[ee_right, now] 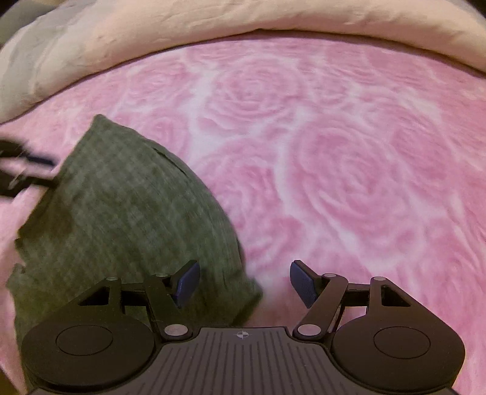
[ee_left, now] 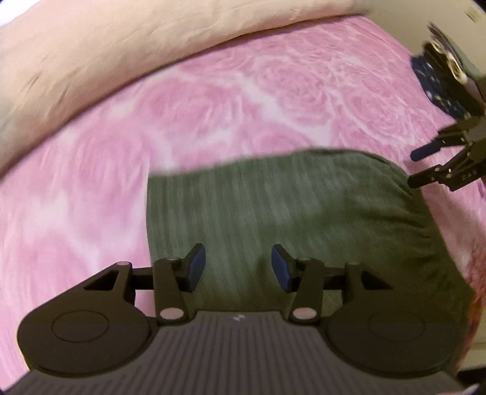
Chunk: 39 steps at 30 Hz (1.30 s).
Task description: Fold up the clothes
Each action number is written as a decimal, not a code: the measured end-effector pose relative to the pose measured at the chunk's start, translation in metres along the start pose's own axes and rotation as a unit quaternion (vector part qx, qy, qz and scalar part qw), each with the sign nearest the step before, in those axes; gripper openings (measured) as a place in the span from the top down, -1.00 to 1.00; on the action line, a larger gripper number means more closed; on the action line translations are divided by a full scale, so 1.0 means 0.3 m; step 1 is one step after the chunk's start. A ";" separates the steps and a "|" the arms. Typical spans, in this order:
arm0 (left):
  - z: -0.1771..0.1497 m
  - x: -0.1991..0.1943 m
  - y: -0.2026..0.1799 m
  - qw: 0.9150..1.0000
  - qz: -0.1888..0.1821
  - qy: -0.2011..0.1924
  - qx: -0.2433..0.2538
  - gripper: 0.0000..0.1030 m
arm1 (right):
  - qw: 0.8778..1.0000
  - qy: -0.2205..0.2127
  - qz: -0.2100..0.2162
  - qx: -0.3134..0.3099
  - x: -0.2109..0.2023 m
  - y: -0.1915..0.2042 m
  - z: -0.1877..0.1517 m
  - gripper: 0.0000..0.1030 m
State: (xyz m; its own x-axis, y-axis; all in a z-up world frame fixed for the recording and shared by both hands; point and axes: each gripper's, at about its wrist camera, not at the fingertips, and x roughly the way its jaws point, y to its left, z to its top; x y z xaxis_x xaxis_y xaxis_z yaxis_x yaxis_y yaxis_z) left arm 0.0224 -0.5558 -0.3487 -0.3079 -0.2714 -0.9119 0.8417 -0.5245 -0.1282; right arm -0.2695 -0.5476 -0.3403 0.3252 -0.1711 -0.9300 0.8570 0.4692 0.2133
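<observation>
Green knit garment [ee_left: 303, 218] lies on the bed's pink rose-patterned blanket [ee_left: 237, 100], and it already looks folded at least once: from your left wrist view it reads as a compact, roughly rectangular block with a straight far edge and bunched wrinkles along its right side. From the right wrist view the same garment [ee_right: 127, 212] sits to the left, its near corner reaching just under your right tool. A rolled cream duvet [ee_right: 243, 21] runs along the far side of the bed, well apart from the garment.

Your left hand-held gripper [ee_left: 238, 267] stands over the garment with its blue pads wide apart and nothing between them but the cloth below; whether the tips touch the fabric you cannot tell through the blur. Your right hand-held gripper [ee_right: 244, 284] is also spread wide and carries nothing, its left pad over the garment's edge, its right pad over bare blanket. In the left wrist view that right tool [ee_left: 440, 164] shows at the garment's far right corner.

Judging from the shape, the first folds are done. What seems left is one more fold or a smoothing of the wrinkled right side. A dark blue patterned item [ee_left: 425, 79] at the far right edge may be another piece waiting, though it is too blurred to be sure
</observation>
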 end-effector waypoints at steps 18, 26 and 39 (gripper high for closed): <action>0.069 0.113 0.167 0.992 -0.031 0.002 0.119 0.94 | 0.993 0.017 0.071 -0.095 0.086 0.025 0.066 0.89; -0.212 -0.277 0.036 0.994 -0.021 -0.103 0.000 0.95 | 0.975 -0.082 -0.008 -0.207 -0.141 0.175 -0.099 0.89; -0.896 -0.407 -0.349 0.961 -0.033 -0.027 -0.272 0.65 | 0.958 -0.023 -0.136 -0.251 -0.211 0.495 -0.716 0.16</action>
State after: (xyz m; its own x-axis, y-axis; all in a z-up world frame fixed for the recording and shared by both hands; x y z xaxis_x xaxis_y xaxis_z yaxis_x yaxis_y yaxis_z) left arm 0.0912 -0.2510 -0.3288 -0.3783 -0.3021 -0.8750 0.9227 -0.0470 -0.3826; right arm -0.2488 -0.2811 -0.3139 0.1437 -0.3784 -0.9144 0.6160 0.7574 -0.2166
